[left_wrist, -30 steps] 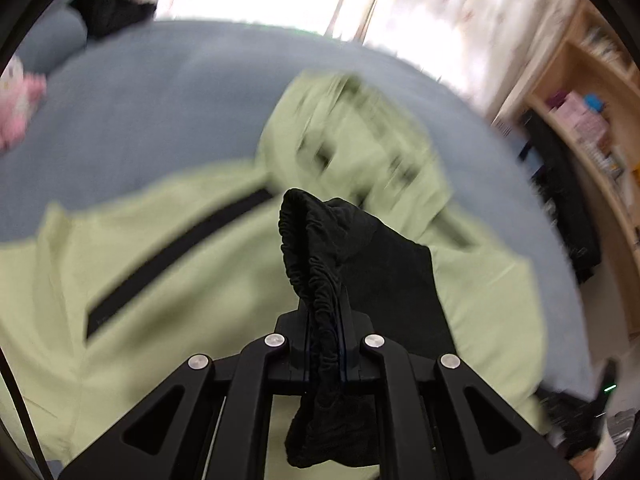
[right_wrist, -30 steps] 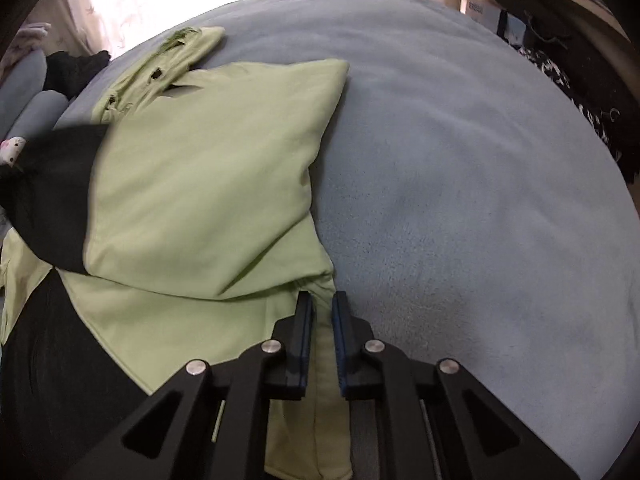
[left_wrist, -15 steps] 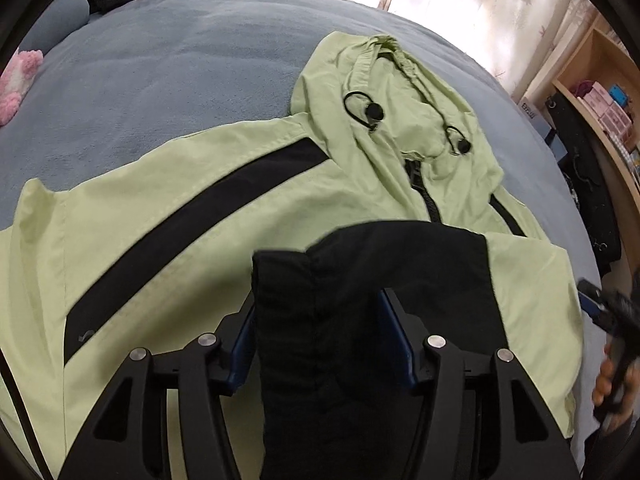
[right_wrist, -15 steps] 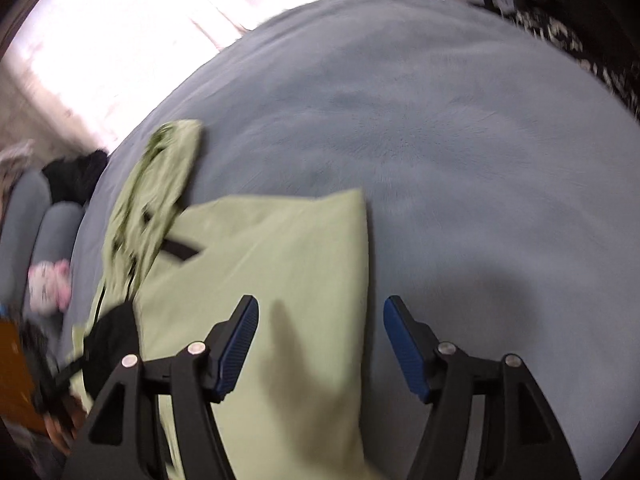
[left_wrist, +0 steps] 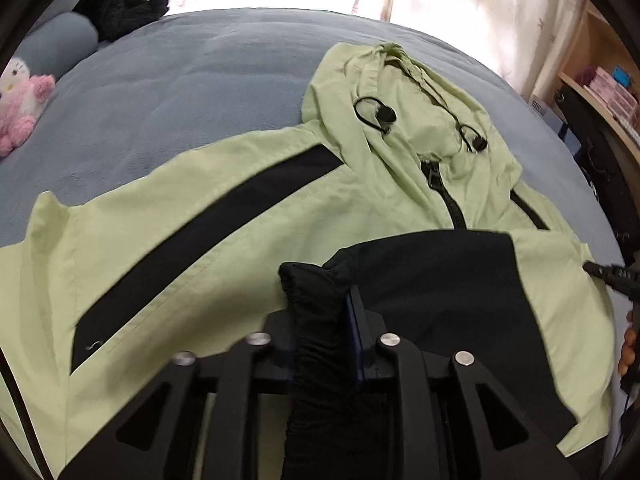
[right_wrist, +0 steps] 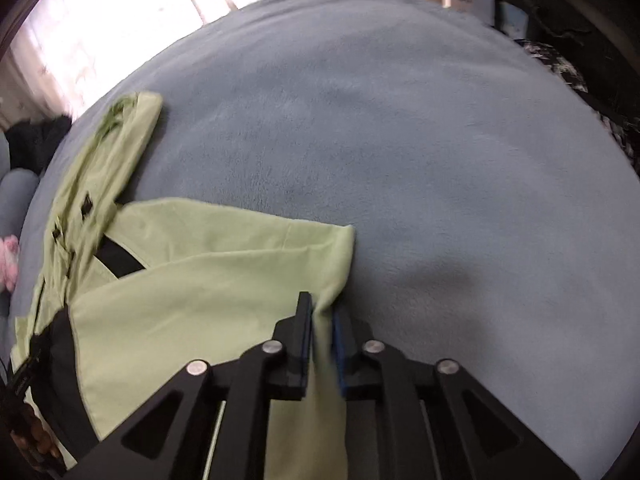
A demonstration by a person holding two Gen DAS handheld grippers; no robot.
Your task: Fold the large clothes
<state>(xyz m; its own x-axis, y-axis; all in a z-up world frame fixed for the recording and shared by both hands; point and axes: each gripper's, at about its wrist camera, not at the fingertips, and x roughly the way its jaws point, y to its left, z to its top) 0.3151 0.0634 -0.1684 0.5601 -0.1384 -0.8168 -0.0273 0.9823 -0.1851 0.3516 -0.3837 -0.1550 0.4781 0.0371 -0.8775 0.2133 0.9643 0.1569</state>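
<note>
Jacket: light green hooded jacket (left_wrist: 248, 200) with black stripes, spread on the grey-blue bed cover (left_wrist: 192, 80), hood toward the curtains.
Black cuff (left_wrist: 316, 312): folded over the jacket's front.
Left gripper (left_wrist: 320, 320): jaws just closed, clamped on the black cuff.
Right gripper (right_wrist: 320, 320): jaws just closed, pinching the jacket's green edge (right_wrist: 324, 292).
Shelf (left_wrist: 600, 92): right of the jacket, holding pink boxes.
Plush toy (left_wrist: 20, 108): pink, well left of the jacket.

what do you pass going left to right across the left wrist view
pink plush toy → black sleeve stripe → black cuff in the left gripper → hood → right gripper → shelf
</note>
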